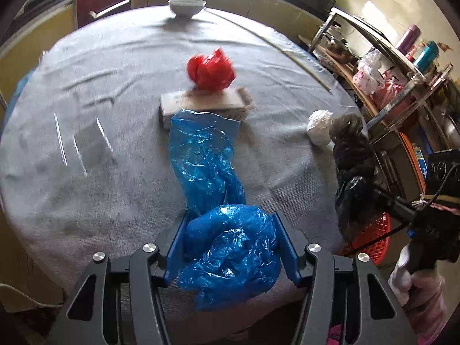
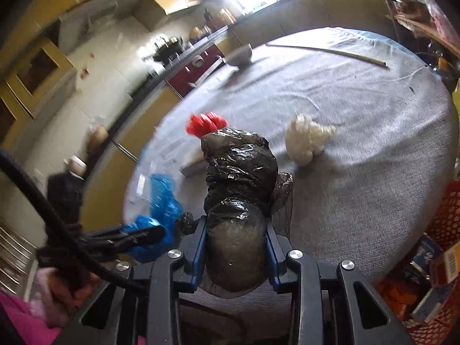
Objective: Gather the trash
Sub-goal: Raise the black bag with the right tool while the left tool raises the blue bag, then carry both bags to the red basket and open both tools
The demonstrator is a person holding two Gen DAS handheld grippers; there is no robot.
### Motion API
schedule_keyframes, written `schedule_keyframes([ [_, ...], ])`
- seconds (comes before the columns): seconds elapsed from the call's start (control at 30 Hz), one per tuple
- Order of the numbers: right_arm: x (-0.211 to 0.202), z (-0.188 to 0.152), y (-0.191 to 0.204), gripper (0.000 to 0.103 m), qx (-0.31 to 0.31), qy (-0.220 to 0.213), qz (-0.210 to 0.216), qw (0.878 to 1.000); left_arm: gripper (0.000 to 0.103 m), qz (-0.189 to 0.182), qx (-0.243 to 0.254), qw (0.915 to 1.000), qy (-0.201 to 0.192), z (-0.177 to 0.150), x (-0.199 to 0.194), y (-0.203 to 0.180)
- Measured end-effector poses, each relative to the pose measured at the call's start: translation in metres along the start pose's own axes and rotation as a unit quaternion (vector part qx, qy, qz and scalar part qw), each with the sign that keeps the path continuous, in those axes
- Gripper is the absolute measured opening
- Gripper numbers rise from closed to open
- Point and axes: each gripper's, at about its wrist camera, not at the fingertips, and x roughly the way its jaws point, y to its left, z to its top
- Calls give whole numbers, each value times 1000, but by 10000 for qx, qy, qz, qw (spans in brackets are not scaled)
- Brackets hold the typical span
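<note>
My left gripper [image 1: 231, 218] is shut on a crumpled blue plastic bag [image 1: 207, 158]. The bag bunches between the blue pads and trails forward over the grey-clothed round table [image 1: 100, 86]. In the right wrist view my right gripper [image 2: 235, 224] is shut on a black plastic bag [image 2: 241, 166], which stands up from the jaws above the table edge. The same black bag [image 1: 353, 172] shows at the right of the left wrist view. A red plastic bag [image 1: 210, 70] sits mid-table behind a flat cardboard box [image 1: 207, 102]. A white crumpled wad [image 2: 304, 138] lies to its right.
A white bowl [image 1: 187, 5] and a long thin stick [image 1: 276, 47] lie at the table's far side. A clear plastic piece [image 1: 86, 143] lies at left. A red mesh basket [image 1: 371, 238] stands below the table's right edge, beside a cluttered metal rack [image 1: 402, 72].
</note>
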Motion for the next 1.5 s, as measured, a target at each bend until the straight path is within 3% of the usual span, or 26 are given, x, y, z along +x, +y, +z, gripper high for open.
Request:
schedule_keyframes([
  [0.47,-56,15,-14,37,104,-775,-49,9969,59,169,1316,9891,-646,19,-32,-79],
  [0.73,-109,17,-35,37,196,-1255,-514,9906,60,-21,1995,9773,-718,25,-33,-125],
  [0.93,-148,10,-63,37,501,-1506,-1013,9821,60,-286,2642,9614,-712,27,-23,-173],
  [1.1,-178,-3,-99,37,956,-1630,-1426,9716,60,-592,3072,9483,-540,22,-6,-210],
  [1.27,-196,-23,-128,37,1338,-1590,-1763,9621,60,-879,3276,9404,-227,19,18,-237],
  [1.5,-193,-52,-167,37,1958,-1223,-1918,9539,62,-1120,3541,9281,243,11,52,-272],
])
